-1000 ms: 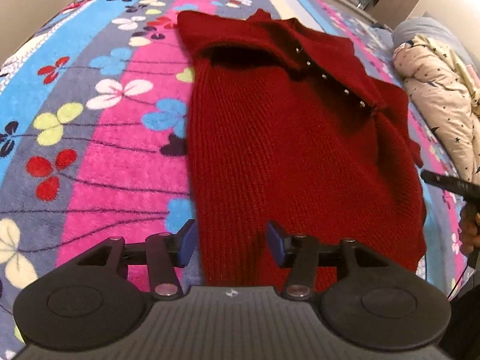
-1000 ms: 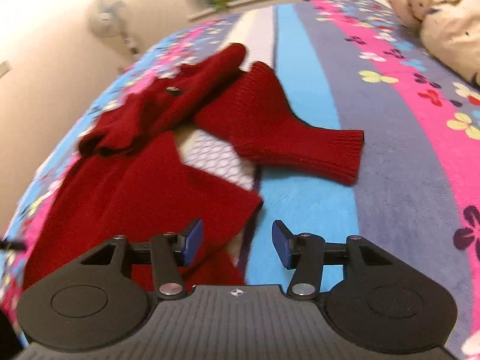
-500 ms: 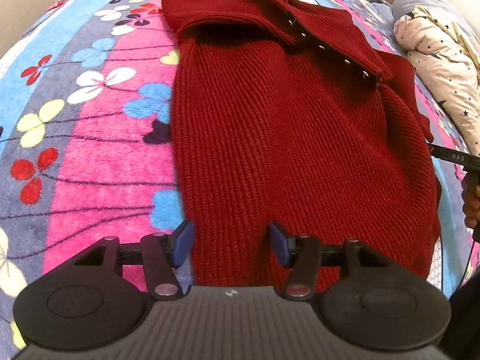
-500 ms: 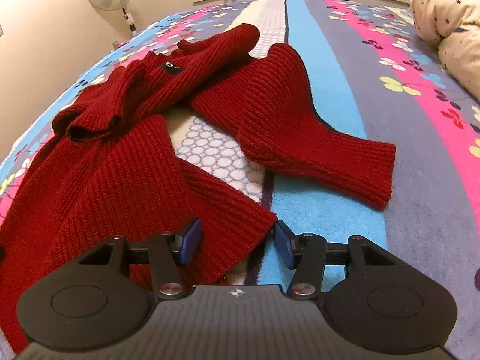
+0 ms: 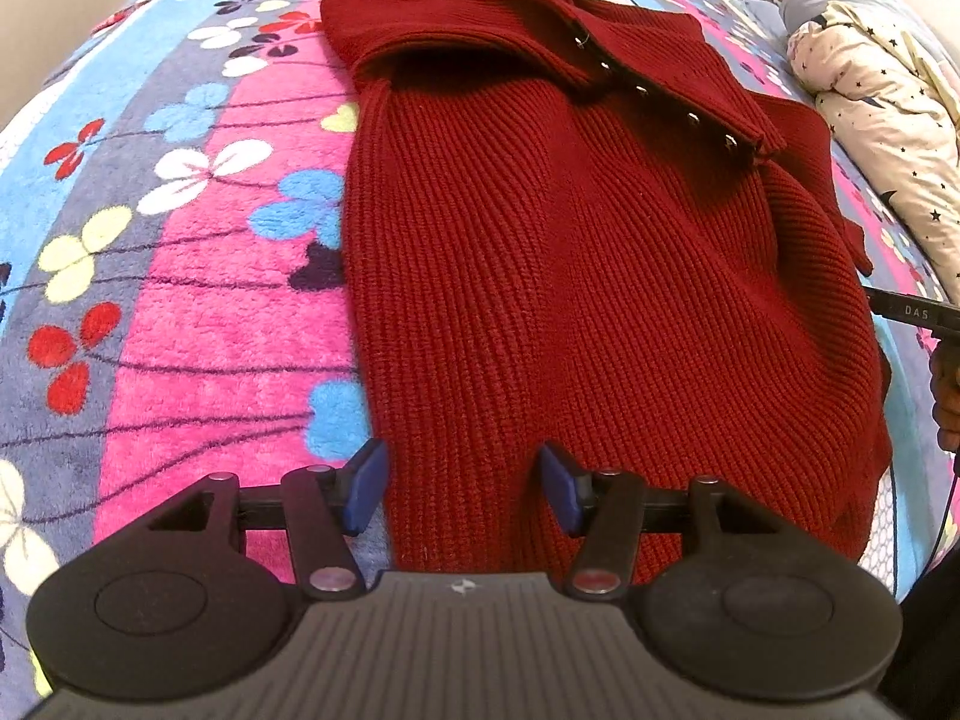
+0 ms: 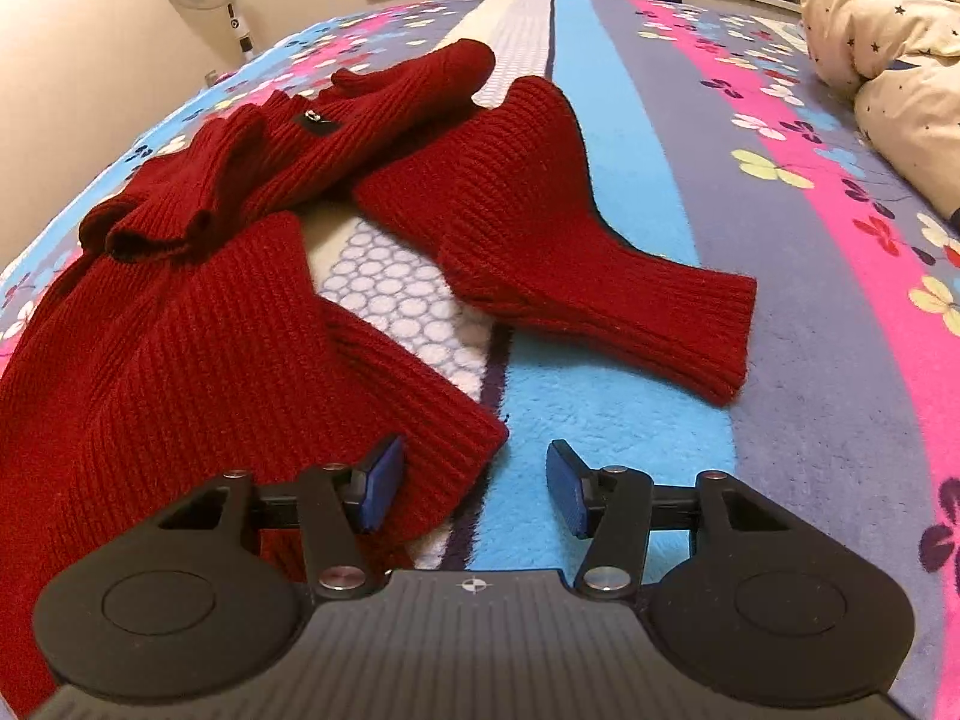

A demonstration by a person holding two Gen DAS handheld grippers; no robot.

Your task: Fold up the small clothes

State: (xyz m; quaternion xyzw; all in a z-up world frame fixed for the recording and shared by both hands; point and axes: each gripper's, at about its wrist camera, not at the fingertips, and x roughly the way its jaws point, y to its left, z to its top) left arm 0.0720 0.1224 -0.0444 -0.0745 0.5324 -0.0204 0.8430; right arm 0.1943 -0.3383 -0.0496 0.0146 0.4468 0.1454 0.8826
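Both grippers had closed in on the red sweater's (image 5: 570,276) hem, left gripper (image 5: 462,489) and right gripper (image 6: 474,486) unclenched, straddling corners, grasping nothing — pinch pending.

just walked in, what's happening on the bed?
A person holds a gripper in each hand over a red knit sweater spread on a flowered blanket. The left gripper and right gripper both hover open at the sweater's near hem corners. One sleeve lies spread out; no fold made yet.
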